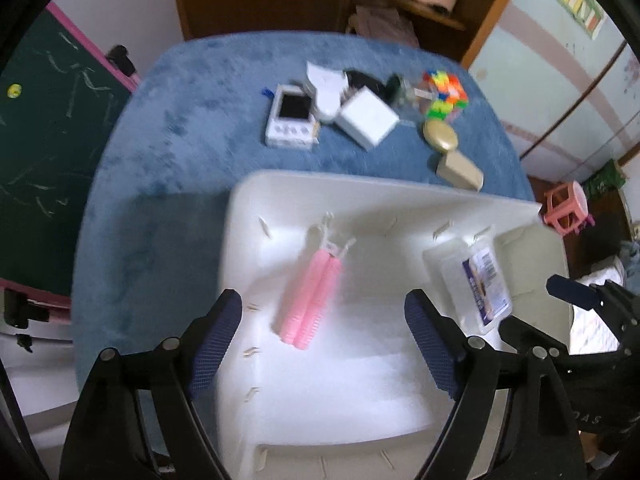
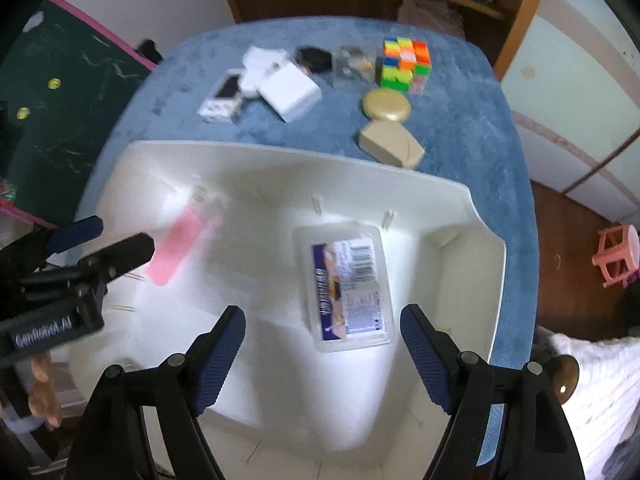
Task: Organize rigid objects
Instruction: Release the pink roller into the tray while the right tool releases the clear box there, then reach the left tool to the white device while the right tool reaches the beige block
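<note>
A white plastic bin [image 1: 400,196] [image 2: 484,236] sits on the blue cloth at the table's near side. Inside lie a pink roller pair [image 1: 312,300] [image 2: 176,248] and a clear flat box with a printed label [image 1: 476,280] [image 2: 348,284]. My left gripper [image 1: 324,344] hangs open above the bin, the pink rollers lying just beyond its fingers, untouched. My right gripper [image 2: 322,354] is open over the bin too, the clear box lying free ahead of its jaws. Each gripper shows at the edge of the other's view.
Further back on the blue cloth [image 1: 180,128] lie a white handheld device [image 1: 290,116], a white box [image 1: 368,118], a colourful puzzle cube [image 2: 406,64], a gold round case [image 2: 386,105] and a beige wedge block [image 2: 392,146]. A chalkboard [image 1: 44,140] stands left, a pink stool [image 2: 616,256] right.
</note>
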`<action>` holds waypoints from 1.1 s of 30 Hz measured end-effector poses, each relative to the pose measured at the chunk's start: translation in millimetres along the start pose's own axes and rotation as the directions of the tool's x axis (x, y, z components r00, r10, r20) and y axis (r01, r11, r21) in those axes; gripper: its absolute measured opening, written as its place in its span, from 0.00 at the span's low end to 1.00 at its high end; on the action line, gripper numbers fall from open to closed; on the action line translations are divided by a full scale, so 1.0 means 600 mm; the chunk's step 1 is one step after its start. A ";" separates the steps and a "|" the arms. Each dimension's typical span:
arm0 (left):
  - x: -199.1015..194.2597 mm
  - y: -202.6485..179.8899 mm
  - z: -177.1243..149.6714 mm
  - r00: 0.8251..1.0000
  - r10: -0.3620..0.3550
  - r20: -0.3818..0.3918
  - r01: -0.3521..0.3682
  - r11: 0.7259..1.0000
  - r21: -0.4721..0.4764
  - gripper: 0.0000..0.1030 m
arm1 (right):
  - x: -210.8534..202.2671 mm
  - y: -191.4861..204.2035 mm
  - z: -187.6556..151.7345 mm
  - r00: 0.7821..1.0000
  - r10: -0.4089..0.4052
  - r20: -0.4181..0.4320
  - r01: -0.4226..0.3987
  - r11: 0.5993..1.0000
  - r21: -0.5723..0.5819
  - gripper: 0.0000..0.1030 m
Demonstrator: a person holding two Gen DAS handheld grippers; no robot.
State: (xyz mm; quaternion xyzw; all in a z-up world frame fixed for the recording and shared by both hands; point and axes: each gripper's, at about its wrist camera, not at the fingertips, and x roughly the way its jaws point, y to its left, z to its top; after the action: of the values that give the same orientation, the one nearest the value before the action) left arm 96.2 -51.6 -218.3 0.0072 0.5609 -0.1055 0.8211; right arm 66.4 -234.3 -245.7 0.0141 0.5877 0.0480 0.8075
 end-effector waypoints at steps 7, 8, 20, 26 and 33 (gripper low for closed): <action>-0.087 0.019 0.019 0.994 -0.002 0.108 0.004 1.000 -0.014 0.83 | -0.093 0.018 -0.002 0.982 0.045 0.184 -0.037 0.998 -0.042 0.78; -0.098 0.020 0.021 0.992 -0.001 0.123 0.003 1.000 -0.009 0.83 | -0.104 0.020 -0.002 0.978 0.049 0.204 -0.041 0.998 -0.046 0.78; -0.192 0.024 0.068 0.980 -0.027 0.196 0.018 0.999 0.048 0.83 | -0.218 0.020 0.025 0.945 0.064 0.321 -0.056 0.998 -0.035 0.78; -0.230 0.032 0.110 0.974 -0.028 0.225 0.019 0.999 0.043 0.83 | -0.289 0.005 0.059 0.926 0.091 0.366 -0.089 0.996 -0.021 0.78; -0.262 0.018 0.151 0.953 0.036 0.302 -0.072 0.991 0.110 0.83 | -0.351 -0.006 0.104 0.905 0.018 0.425 -0.023 1.000 0.007 0.78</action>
State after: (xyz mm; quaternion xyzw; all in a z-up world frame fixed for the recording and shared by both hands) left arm 126.7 -27.0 -40.6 0.0558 0.4222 -0.1165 0.8973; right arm 61.7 -255.9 -27.4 0.0351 0.3981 0.0490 0.9154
